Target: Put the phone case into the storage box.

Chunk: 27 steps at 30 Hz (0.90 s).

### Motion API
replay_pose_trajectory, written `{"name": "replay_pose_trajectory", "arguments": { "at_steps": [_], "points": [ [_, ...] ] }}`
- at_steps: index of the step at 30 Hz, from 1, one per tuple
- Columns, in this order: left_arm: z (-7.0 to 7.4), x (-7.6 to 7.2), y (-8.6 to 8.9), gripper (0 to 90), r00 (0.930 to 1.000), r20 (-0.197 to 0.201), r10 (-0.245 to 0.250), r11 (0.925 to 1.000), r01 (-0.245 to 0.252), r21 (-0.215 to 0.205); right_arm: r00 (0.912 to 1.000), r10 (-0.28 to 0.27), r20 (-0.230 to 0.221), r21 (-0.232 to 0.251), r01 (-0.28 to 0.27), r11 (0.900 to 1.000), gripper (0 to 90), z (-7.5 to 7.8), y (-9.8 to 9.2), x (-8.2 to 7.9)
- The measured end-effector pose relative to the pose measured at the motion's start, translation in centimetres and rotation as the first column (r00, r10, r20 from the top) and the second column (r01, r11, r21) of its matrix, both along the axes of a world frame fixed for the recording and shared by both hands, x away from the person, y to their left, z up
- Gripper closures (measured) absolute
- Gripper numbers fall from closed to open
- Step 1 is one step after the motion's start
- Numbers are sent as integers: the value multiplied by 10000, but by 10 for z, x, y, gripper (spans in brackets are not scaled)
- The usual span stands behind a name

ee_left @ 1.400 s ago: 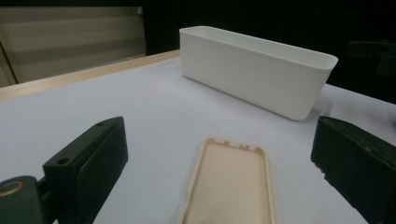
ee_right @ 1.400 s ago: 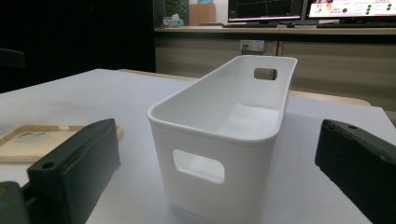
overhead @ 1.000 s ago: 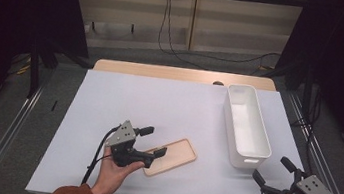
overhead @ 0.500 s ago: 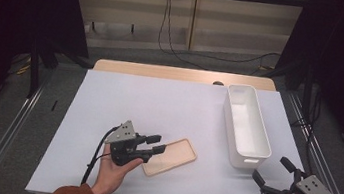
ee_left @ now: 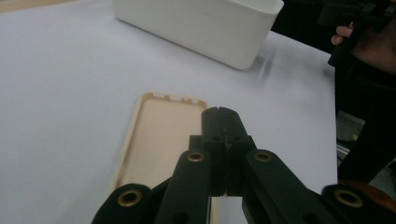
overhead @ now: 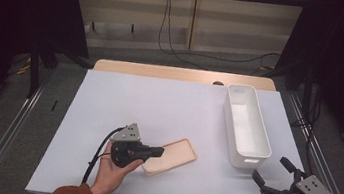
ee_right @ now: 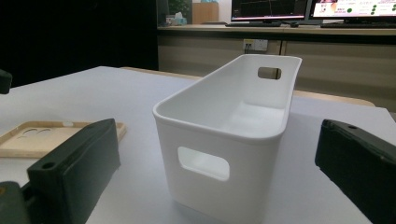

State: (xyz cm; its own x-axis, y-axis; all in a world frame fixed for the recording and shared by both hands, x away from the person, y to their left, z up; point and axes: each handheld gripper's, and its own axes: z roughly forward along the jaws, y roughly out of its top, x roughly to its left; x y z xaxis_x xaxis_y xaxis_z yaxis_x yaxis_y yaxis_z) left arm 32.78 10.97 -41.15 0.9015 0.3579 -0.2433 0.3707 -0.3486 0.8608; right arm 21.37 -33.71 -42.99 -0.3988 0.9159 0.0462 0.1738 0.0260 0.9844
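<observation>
A tan phone case (overhead: 174,157) lies hollow side up on the white table sheet (overhead: 159,105), near the front. My left gripper (overhead: 159,151) hovers over its near left end, pointing right. Its jaws have just been closing and now meet with nothing visible between them. In the left gripper view the shut tips (ee_left: 219,114) stand above the case (ee_left: 159,130). My right gripper (overhead: 271,169) rests open at the front right corner, aimed at the white bin (overhead: 247,160). The bin (ee_right: 205,140) fills the gap between its fingers (ee_right: 74,163), farther off.
The empty white bin stands lengthwise along the table's right side, a handle cutout in its near end. Beyond the sheet a wooden tabletop strip (overhead: 183,74) shows. Metal rails run along both table sides, and cables lie on the floor behind.
The left gripper's jaws went from wide open to fully together over the case's end. Both hands and the case stayed where they were.
</observation>
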Motion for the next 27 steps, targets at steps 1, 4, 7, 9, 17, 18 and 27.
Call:
{"name": "replay_pose_trajectory", "arguments": {
  "at_steps": [1,4,7,9,17,18,27],
  "points": [
    [0,0,-1,900,10000,-73,-43,10000,43,74,10000,0,0,0,0,10000,0,0,0,0],
    [-2,-2,-2,900,9990,-390,-231,9990,246,385,10000,13,1,0,-13,10000,0,0,0,0],
    [-3,-3,-3,900,9975,-633,-330,9968,374,709,10000,13,3,-10,-13,10000,0,0,0,0],
    [-4,-3,-3,900,9957,-828,-425,9942,503,951,10000,17,-1,-25,-17,10000,0,0,0,0],
    [-14,-7,-9,900,9870,-1590,-229,9772,557,2047,10000,16,0,5,-16,10000,0,0,0,-1],
    [-16,-8,-10,900,9863,-1637,-218,9766,561,2078,10000,13,1,29,-13,10000,0,0,0,-1],
    [-23,-13,-15,900,9765,-2089,-537,9505,1141,2890,10000,16,1,-4,-16,10000,0,0,1,-1]
  ]
}}
